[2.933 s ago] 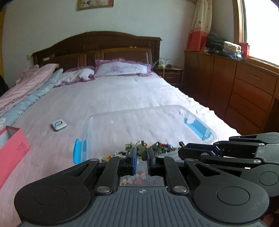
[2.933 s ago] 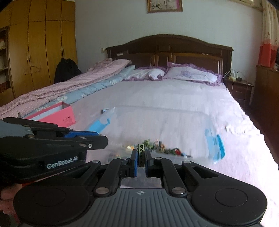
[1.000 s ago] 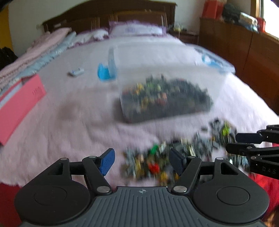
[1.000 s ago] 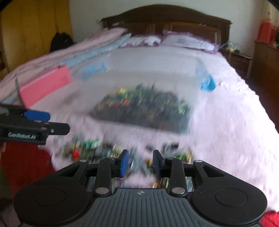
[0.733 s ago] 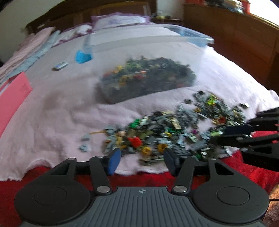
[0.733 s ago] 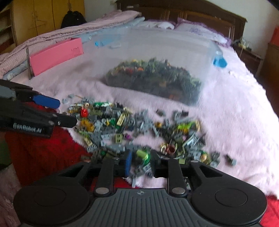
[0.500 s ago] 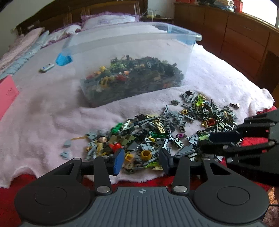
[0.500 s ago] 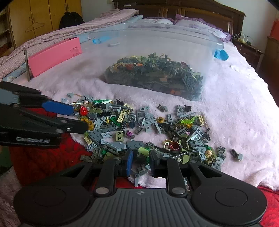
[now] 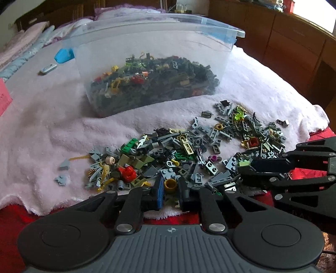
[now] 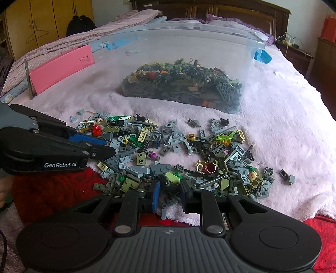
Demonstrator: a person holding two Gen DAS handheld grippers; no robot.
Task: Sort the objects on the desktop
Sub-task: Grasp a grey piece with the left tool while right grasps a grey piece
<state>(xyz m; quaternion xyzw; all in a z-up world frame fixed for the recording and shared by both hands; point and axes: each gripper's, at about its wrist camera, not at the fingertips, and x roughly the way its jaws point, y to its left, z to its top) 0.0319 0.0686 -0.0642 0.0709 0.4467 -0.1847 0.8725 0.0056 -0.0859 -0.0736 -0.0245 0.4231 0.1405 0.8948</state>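
Left wrist: left gripper (image 9: 170, 192) sitting spread, gold ring piece (image 9: 170, 184) lying between fingers, untouched. Brick pile (image 9: 184, 155) spreading left-right on pink blanket (image 9: 42, 130) — too many to count. One clear bin (image 9: 153, 42) standing behind.

Right wrist: right gripper (image 10: 169, 194) spread over pile's near edge, gripping nothing. One pink box (image 10: 61, 67) lying far left.

Bed (image 9: 37, 134): pink fleece cover fills mid-frame; red blanket (image 10: 54, 189) along the lower edge.
Bin (image 9: 147, 52): clear, upper centre, holds bricks.
Bricks (image 10: 178, 151): loose heap, centre frame, just below the bin.
Box (image 10: 63, 67): pink, upper left in right view.
Small white device (image 9: 47, 68): upper left in left view.
Pillows (image 9: 117, 12): top edge.
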